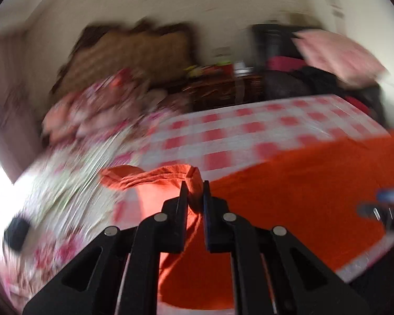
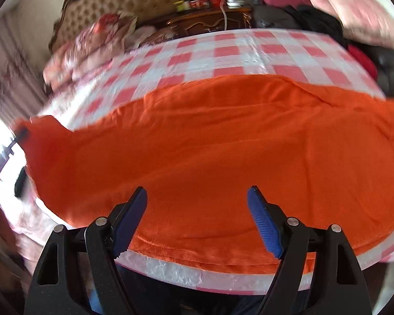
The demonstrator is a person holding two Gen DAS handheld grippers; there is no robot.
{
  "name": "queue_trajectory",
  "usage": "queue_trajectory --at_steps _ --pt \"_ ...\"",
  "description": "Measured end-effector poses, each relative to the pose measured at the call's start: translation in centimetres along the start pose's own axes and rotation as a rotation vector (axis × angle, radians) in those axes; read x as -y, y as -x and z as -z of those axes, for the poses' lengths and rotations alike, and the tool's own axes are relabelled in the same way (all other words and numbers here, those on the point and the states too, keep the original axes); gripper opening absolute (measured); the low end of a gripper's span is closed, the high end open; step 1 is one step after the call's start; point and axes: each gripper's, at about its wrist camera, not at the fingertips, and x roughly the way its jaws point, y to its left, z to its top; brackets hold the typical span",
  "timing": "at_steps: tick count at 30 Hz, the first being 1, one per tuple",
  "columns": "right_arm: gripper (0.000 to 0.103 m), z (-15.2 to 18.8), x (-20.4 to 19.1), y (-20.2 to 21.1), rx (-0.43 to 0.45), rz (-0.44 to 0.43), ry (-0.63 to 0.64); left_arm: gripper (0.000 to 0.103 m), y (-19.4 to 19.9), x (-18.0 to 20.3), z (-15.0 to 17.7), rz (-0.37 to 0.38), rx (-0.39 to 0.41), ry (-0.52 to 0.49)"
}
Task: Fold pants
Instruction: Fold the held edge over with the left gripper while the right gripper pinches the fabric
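Orange pants (image 2: 210, 141) lie spread across a red-and-white checked cloth (image 2: 223, 50) on the bed. My left gripper (image 1: 194, 186) is shut on a bunched edge of the orange pants (image 1: 302, 197), holding that end lifted above the bed; the left wrist view is blurred by motion. My right gripper (image 2: 197, 191) hovers open over the near part of the pants, blue pads (image 2: 262, 225) wide apart with nothing between them. The left gripper (image 2: 22, 134) shows as a dark blur at the pants' raised left end in the right wrist view.
A padded headboard (image 2: 123, 2) and floral pillows (image 2: 97, 39) lie at the far left. A dark wooden nightstand (image 2: 212, 21) with small items stands behind the bed. Dark clothes (image 2: 315, 21) and a pink pillow (image 2: 354, 8) pile up at the far right. The bed's near edge (image 2: 197, 275) is below my right gripper.
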Motion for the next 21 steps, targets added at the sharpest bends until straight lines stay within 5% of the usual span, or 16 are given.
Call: queue_trajectory --at_steps 6,13,21 --pt "0.076 -0.8 2.8 0.3 -0.037 -0.122 -0.108 0.010 -1.0 10.8 6.0 0.110 0.010 -0.211" --pt "0.076 -3.0 0.4 -2.8 -0.180 -0.335 -0.128 0.010 -1.0 9.5 6.5 0.074 0.048 -0.166" --pt "0.077 -7.0 -5.1 -8.4 -0.306 -0.343 -0.053 0.010 0.1 8.9 6.3 0.066 0.079 -0.154"
